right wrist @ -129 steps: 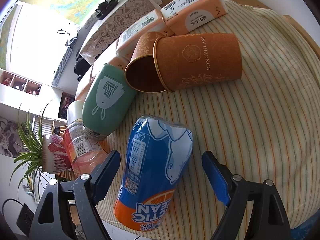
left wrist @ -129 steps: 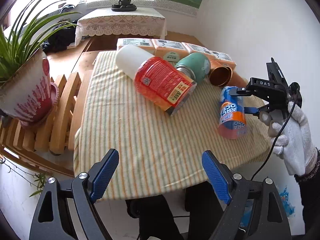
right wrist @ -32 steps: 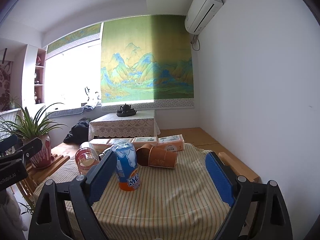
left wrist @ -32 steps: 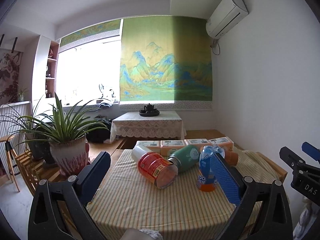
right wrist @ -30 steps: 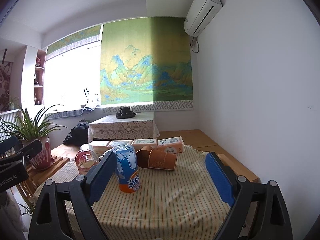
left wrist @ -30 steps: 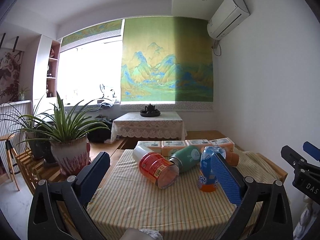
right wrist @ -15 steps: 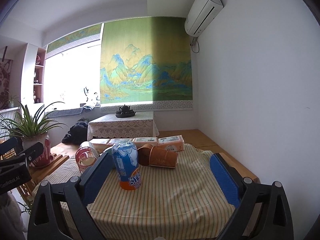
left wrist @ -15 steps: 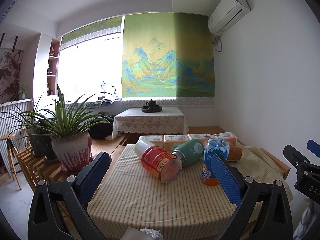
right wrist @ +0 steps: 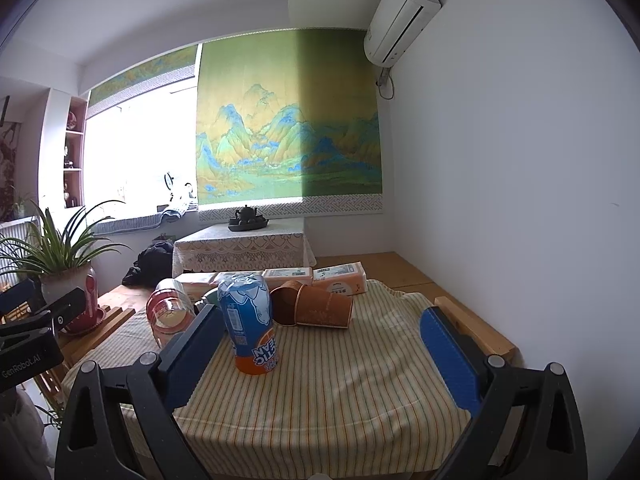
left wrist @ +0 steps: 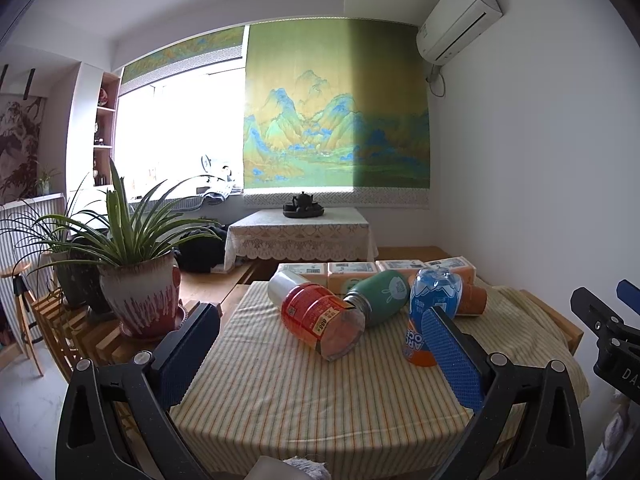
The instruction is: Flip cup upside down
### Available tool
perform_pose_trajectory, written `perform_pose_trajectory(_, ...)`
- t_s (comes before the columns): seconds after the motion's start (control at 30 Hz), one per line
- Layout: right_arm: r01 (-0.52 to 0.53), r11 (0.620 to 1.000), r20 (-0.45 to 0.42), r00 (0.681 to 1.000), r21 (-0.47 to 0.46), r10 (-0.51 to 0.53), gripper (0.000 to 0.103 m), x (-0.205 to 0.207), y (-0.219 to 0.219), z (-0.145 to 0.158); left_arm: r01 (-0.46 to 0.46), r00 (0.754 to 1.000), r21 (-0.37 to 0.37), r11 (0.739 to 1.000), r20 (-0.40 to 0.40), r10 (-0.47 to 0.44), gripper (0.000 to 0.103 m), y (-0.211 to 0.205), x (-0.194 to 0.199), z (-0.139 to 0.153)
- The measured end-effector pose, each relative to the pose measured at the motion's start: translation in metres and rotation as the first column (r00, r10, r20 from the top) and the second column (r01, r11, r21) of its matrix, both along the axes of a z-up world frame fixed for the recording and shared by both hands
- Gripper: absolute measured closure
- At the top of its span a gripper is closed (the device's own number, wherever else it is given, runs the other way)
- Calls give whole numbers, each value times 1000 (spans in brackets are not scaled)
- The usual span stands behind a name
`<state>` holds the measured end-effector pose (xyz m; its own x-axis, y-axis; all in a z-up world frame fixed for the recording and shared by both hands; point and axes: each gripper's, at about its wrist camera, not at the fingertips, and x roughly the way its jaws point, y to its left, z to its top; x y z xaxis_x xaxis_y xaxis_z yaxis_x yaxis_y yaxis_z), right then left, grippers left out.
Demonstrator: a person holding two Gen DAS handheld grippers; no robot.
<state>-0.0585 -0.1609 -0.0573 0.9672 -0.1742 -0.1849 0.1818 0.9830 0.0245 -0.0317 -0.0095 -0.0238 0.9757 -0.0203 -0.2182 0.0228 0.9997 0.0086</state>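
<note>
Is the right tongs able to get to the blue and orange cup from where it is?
Probably yes. The right tongs are open and empty, and the blue and orange cup stands upside down on the striped cloth just ahead, slightly left. Nothing lies between them; the brown cups are behind it.

Green cup (right wrist: 208,300) (mostly hidden)
</note>
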Motion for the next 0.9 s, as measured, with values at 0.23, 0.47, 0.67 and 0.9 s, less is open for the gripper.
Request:
perform_pose_trajectory(0.23, -7, 1000, -4, 1000, 4, 7, 6, 2, 1, -1, -2, 1000, -3, 1000, -2, 2, 1, 0, 2, 0)
perform_pose_trajectory(0.47, -3, 1000, -6, 1000, 2, 3, 6, 3, 0, -1, -4, 1000, -6, 1000, -3, 4, 1, 2, 4, 0)
perform_pose_trajectory(0.67, -3, 1000, -8, 1000, -1, 3, 6, 3, 1, -2, -4, 1000, -5, 1000, -4, 4, 1, 2, 5, -1)
perform_pose_trajectory(0.9, -2, 1000, -7, 1000, -1, 2, 6, 3, 1, -2, -5, 1000, -9, 1000, -5, 5, 1, 2, 5, -2)
